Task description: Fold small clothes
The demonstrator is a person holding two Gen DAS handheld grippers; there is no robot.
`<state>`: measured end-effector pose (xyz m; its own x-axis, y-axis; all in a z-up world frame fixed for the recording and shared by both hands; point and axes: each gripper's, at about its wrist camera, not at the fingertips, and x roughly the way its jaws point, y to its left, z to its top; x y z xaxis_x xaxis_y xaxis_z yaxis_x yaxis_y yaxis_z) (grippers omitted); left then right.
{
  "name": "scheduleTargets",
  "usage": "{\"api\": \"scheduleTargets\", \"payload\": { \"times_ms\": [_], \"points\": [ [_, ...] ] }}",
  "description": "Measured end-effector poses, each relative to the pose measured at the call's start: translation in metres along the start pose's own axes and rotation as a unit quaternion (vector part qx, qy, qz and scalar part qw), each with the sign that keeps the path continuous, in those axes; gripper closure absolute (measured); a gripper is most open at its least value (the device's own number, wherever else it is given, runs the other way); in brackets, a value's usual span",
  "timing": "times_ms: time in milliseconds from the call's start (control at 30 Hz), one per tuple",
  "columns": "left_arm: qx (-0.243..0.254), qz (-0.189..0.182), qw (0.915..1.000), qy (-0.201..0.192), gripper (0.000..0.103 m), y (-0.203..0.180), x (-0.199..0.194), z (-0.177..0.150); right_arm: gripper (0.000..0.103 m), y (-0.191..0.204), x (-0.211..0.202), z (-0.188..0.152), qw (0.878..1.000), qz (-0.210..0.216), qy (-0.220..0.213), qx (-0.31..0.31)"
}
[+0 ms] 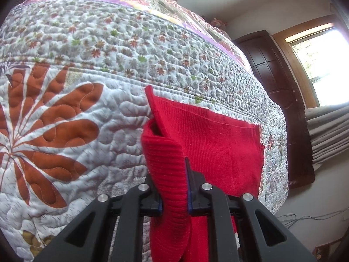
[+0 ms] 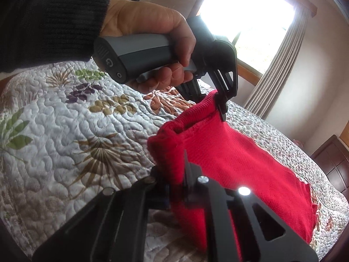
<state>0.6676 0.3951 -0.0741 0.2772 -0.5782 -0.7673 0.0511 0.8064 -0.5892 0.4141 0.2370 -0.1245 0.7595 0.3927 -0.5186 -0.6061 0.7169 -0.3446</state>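
- The left hand-held gripper is clenched on a bunched, ribbed edge of the red knit garment; its left finger is buried behind the cloth, and only the right finger's thin dark edge stands clear at the lower centre of the left wrist view.
- In the right wrist view the same left hand-held gripper appears at upper centre, held by a hand wrapped round a grey handle, with a dark ribbed sleeve running out of the frame at upper left.
- The right hand-held gripper grasps another rolled edge of the garment at lower centre; its fingertips are mostly lost in the folds.
- The garment hangs between the two grippers above the bed, its fine rib knit spreading toward the lower right; the lower hem is cut off by the gripper bodies, so I cannot tell what kind of garment it is.
- The quilted bedspread is puckered with stitching, white with rust-red leaves; elsewhere the print is olive, green and purple foliage.
- The window at the top of the right wrist view is blown out to white; pleated grey curtains hang beside it.
- A dark wooden panelled door stands at the right of the left wrist view.
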Motion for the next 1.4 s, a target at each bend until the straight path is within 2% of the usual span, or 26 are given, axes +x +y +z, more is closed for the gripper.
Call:
{"api": "scheduleTargets", "payload": {
  "times_ms": [267, 633, 800, 1133, 1400],
  "points": [
    [0.012, 0.037, 0.9992, -0.012, 0.089, -0.050, -0.016, 0.002, 0.097, -0.024, -0.041, 0.007, 0.997, 0.012, -0.030, 0.067],
    [0.032, 0.075, 0.9964, -0.025, 0.089, -0.113, -0.024, 0.004, 0.097, -0.078, -0.079, 0.002, 0.987, 0.028, -0.064, 0.146],
    [0.044, 0.080, 0.9955, -0.023, 0.089, -0.140, -0.011, 0.008, 0.097, -0.100, -0.091, -0.008, 0.982, 0.024, -0.070, 0.171],
    [0.070, 0.087, 0.9936, -0.013, 0.089, -0.193, 0.022, 0.011, 0.097, -0.148, -0.114, -0.042, 0.966, 0.024, -0.079, 0.245],
    [0.083, 0.106, 0.9908, 0.011, 0.089, -0.224, 0.075, 0.007, 0.097, -0.174, -0.119, -0.082, 0.954, 0.011, -0.078, 0.291]
  ]
}}
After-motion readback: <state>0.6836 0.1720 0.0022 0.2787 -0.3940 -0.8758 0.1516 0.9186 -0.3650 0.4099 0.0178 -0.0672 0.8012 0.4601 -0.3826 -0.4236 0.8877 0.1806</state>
